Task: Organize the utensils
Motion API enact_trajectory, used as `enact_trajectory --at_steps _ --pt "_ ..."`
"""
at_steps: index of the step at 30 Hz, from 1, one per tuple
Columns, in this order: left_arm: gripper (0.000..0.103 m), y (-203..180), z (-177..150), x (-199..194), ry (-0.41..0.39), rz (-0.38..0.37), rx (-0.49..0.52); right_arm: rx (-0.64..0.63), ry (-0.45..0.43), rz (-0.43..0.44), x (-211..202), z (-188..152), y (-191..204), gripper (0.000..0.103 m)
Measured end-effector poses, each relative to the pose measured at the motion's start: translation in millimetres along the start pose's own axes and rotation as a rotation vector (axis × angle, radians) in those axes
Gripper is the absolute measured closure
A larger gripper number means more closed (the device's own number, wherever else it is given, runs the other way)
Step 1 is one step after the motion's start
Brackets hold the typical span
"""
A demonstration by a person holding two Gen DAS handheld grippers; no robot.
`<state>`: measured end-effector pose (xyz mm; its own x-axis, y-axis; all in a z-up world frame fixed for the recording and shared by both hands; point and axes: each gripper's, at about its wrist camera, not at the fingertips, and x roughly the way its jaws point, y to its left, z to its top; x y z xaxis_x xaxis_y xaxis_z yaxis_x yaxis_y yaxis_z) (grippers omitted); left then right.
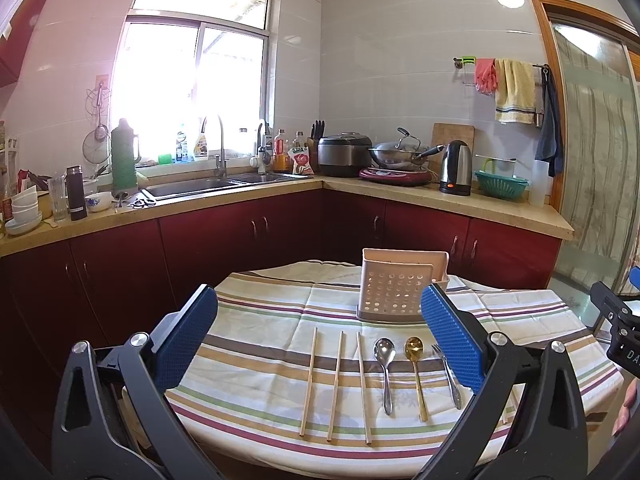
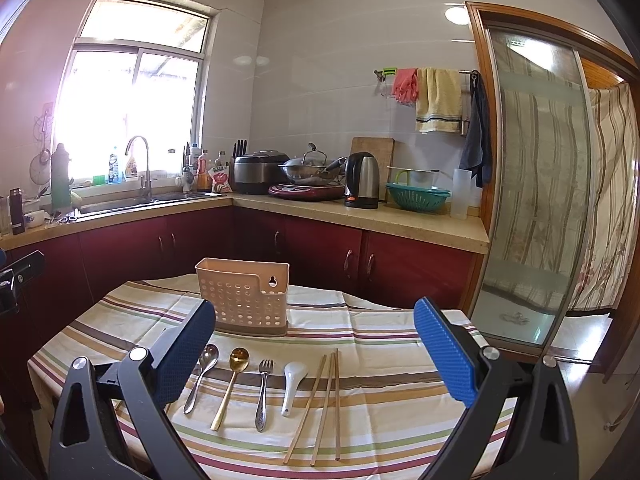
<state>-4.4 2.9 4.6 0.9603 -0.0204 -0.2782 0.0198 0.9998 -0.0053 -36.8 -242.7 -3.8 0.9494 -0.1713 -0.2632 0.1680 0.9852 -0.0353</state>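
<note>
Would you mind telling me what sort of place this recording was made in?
It looks like a home kitchen: a sink under the window, a kettle and a wok on the counter, red cabinets below.

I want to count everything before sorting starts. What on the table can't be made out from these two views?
- Left wrist view: the fork is partly covered by the left gripper's right finger; the white spoon is fully hidden behind it.
- Right wrist view: the left-side chopsticks are hidden behind the right gripper's left finger.
- Both views: the holder's inside is not visible.
</note>
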Motion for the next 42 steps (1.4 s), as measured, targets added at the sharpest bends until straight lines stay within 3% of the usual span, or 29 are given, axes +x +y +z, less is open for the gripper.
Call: enact_trajectory --at_steps 42 --pt "0.004 -2.6 -3.1 3.8 0.003 -0.005 0.001 -0.002 -0.001 -0.003 1.4 -0.4 0.0 0.006"
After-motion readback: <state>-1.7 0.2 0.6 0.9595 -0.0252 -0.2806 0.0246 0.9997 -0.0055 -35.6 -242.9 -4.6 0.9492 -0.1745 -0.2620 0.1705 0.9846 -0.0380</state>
